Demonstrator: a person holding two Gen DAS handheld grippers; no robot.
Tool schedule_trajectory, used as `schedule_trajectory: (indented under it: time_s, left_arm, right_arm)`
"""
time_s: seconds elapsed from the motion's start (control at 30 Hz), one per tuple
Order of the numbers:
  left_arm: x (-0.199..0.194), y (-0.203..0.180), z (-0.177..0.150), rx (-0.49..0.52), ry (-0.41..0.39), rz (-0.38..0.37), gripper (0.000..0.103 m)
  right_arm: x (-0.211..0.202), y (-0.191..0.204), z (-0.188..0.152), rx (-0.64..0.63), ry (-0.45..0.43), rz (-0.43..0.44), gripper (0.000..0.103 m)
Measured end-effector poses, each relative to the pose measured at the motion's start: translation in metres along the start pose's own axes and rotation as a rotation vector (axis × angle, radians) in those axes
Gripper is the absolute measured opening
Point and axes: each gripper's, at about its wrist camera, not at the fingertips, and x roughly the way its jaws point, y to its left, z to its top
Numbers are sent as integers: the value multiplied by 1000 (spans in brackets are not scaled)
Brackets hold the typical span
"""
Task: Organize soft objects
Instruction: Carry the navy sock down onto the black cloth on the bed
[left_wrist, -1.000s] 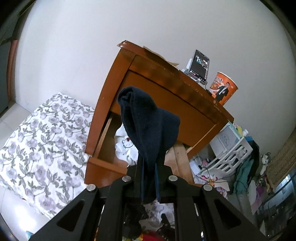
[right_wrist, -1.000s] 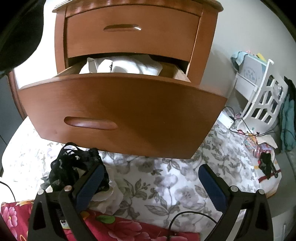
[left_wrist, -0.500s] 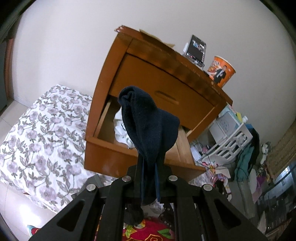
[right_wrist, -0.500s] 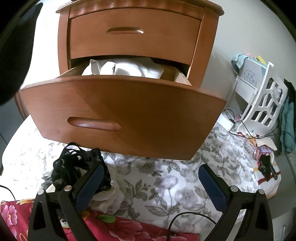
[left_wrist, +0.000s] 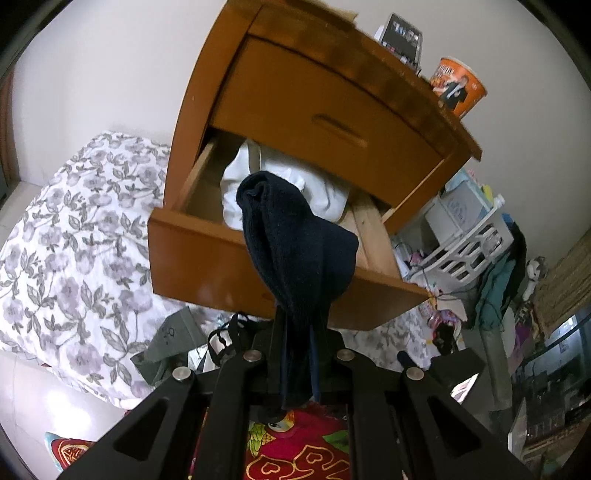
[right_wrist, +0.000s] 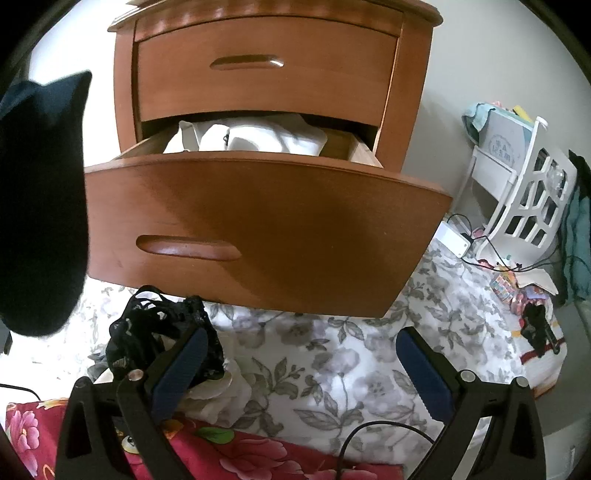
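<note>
My left gripper (left_wrist: 298, 334) is shut on a dark navy sock (left_wrist: 299, 243), which stands up in front of the lens. Behind the sock a wooden nightstand has its lower drawer (left_wrist: 207, 254) pulled out, with white cloth (left_wrist: 325, 192) inside. In the right wrist view the same sock (right_wrist: 40, 206) fills the left edge beside the open drawer (right_wrist: 266, 229), where the white cloth (right_wrist: 258, 136) shows. My right gripper (right_wrist: 301, 354) is open and low over the floral sheet. Its left finger touches a black lace garment (right_wrist: 162, 332).
The nightstand's upper drawer (right_wrist: 266, 62) is closed. A phone (left_wrist: 402, 37) and an orange cup (left_wrist: 458, 86) stand on top. A white plastic rack (right_wrist: 532, 195) and cables lie at the right. A grey cloth (left_wrist: 173, 343) and a red floral cover (right_wrist: 229, 454) lie near the grippers.
My left gripper has sunk with the sock and tilted downward, so the open drawer now lies behind the sock. The sock has pushed further into the right wrist view's left edge. The right gripper has stayed still.
</note>
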Motion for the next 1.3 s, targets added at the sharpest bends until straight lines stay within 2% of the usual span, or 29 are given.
schedule_trajectory:
  time_s: [0.37,0.8,1.3]
  left_arm:
    - [48,5,-19,-4,131,29,10]
    - [91,17,-36,-23,207,45,10]
    - [140,36,-62,-33,310,132,10]
  right_arm:
    - [1,-1,0,6,5,13,103]
    - [2,-2,-1,6,11,19,103]
    - [5,0,-2,1,17,18,103]
